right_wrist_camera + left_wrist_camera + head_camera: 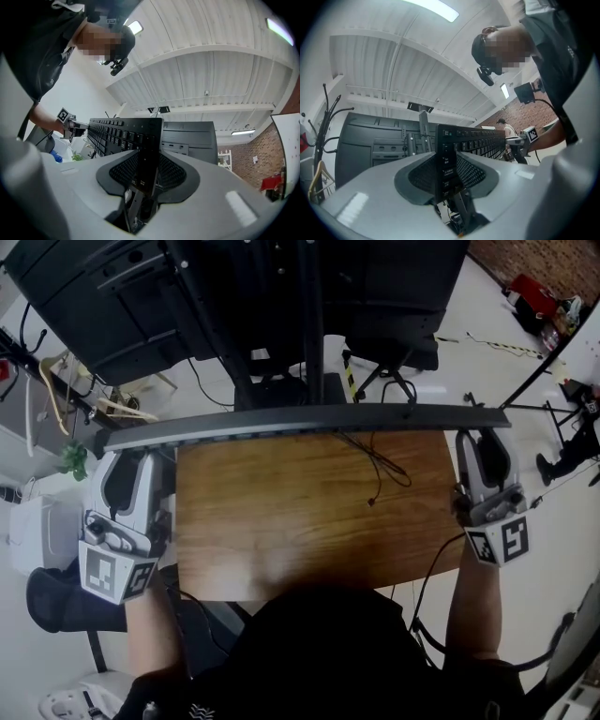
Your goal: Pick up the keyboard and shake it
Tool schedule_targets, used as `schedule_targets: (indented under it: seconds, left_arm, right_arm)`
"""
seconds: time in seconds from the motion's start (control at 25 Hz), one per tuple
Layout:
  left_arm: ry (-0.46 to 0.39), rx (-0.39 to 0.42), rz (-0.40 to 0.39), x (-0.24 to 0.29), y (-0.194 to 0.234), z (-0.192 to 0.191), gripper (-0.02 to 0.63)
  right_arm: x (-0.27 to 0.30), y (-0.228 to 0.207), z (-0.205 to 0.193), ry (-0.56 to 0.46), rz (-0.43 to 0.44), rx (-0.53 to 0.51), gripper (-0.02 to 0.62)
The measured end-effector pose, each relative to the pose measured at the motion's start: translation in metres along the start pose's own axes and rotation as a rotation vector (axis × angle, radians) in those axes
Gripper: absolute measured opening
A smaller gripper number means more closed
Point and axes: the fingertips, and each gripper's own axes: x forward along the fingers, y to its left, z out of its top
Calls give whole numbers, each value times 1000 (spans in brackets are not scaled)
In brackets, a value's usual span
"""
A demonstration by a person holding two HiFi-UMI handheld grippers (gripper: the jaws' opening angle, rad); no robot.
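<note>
In the head view, the keyboard (309, 418) is seen edge-on, held in the air clear of the wooden worktop (300, 531) and lying along its far edge. Its left end is clamped in the left claw (131, 454) and its right end in the right claw (483, 437). A thin cable (375, 470) is seen hanging from the keyboard down to the worktop.

In the left gripper view, the jaws are held partly apart, with both pads pressed on the keyboard's end (446, 159). The row of keys is seen running away to the right claw (520, 140), and a dark monitor (370, 145) is seen behind.

In the right gripper view, the jaws are likewise set partly apart and closed on the other end (147, 154). The left claw (70, 125) is seen at the far end.
</note>
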Motion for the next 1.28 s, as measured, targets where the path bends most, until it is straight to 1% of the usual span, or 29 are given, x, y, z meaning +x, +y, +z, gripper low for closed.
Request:
schedule_targets:
  seconds: [0.12, 0.2, 0.4, 0.56, 0.84, 1.12, 1.28]
  left_arm:
    - [58, -32, -1, -1, 0, -23, 123]
    - [119, -55, 7, -3, 0, -47, 123]
    - [247, -153, 22, -15, -9, -107, 121]
    - [353, -230, 30, -34, -20, -156, 121]
    - [535, -381, 33, -69, -50, -245, 121]
    - [716, -478, 2, -101, -77, -321, 121]
    - [782, -528, -5, -119, -92, -352, 121]
  right_arm:
    - [-2, 0, -20, 60, 20, 37, 132]
    - [-2, 2, -41, 115, 34, 67, 132]
    - [-12, 13, -98, 231, 54, 176, 130]
    - [-26, 27, -143, 322, 87, 259, 131]
    - [-64, 54, -225, 517, 110, 367, 132]
    - [-112, 87, -302, 708, 112, 497, 130]
    - [-133, 102, -330, 786, 112, 543, 130]
